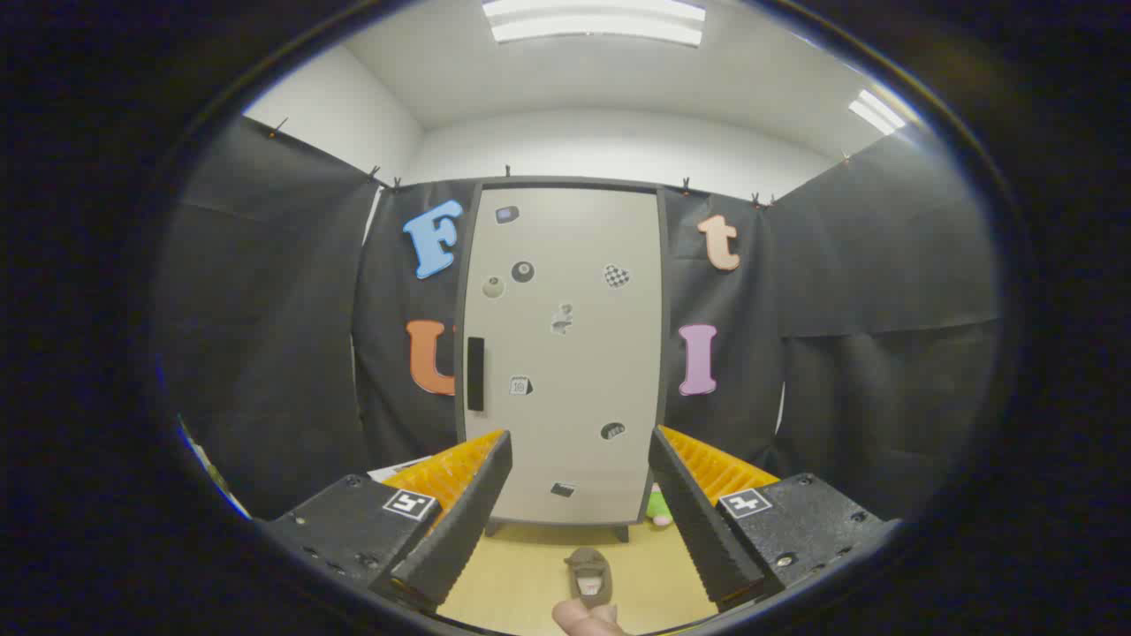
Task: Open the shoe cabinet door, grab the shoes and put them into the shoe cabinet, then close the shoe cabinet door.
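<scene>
None of the three jobs is done yet, as far as I can judge. The shoe cabinet (565,353) stands in the middle of the black booth wall, and its door (574,291) is shut flat. The door has to be opened first. Then the shoe has to go inside. Then the door has to be shut again. So all of it is left to do.

The claw (579,503) is open wide. Its two fingers stand far apart and nothing is between them but air. It points straight at the cabinet and is well back from it, not touching it.

Now the count. There is one cabinet with one door. There is one dark handle (475,374), a tall bar on the left side of the door, about halfway up. I see one shoe (590,576), a brownish slipper. It lies on the yellow floor (521,574) in front of the cabinet, a bit apart from its feet. The task says shoes, but I can find just this one. There are about eight small stickers on the door; some are too tiny to tell what they are.

One little green and pink thing (657,507) sits on the floor by the cabinet's right bottom corner. I cannot tell what it is. In front of the shoe, farther from the cabinet, a bit of one finger or thumb (588,618) of a person peeks in.
</scene>
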`<state>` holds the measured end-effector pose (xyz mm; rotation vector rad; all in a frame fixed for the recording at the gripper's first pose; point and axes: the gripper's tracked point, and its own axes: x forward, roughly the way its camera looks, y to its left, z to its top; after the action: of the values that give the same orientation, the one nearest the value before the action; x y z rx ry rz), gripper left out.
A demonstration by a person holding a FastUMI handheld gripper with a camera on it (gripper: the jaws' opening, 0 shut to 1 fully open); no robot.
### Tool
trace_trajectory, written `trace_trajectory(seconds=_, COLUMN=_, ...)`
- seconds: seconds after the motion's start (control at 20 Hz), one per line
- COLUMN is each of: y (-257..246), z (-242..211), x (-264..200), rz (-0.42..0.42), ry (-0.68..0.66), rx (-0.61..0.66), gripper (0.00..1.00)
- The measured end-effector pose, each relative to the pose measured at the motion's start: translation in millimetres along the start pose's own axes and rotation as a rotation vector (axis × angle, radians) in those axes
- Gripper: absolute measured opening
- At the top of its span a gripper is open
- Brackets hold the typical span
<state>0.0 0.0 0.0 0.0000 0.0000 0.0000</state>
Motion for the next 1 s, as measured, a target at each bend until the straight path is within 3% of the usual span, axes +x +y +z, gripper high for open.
trace_trajectory(seconds=0.3, y=0.6, z=40.5, x=0.3, rz=0.051, ry=-0.028, rx=0.042, gripper=1.00)
trace_trajectory(seconds=0.55, y=-20.7, z=38.6, x=-20.9, rz=-0.027, ry=-0.091, rx=0.091, gripper=1.00)
trace_trajectory(seconds=0.65, y=-9.3, z=28.8, x=-17.6, rz=0.001, ry=-0.059, rx=0.122, gripper=1.00)
trace_trajectory(seconds=1.0, y=24.9, z=29.3, x=-1.1, rz=0.106, ry=-0.046, rx=0.055, gripper=1.00)
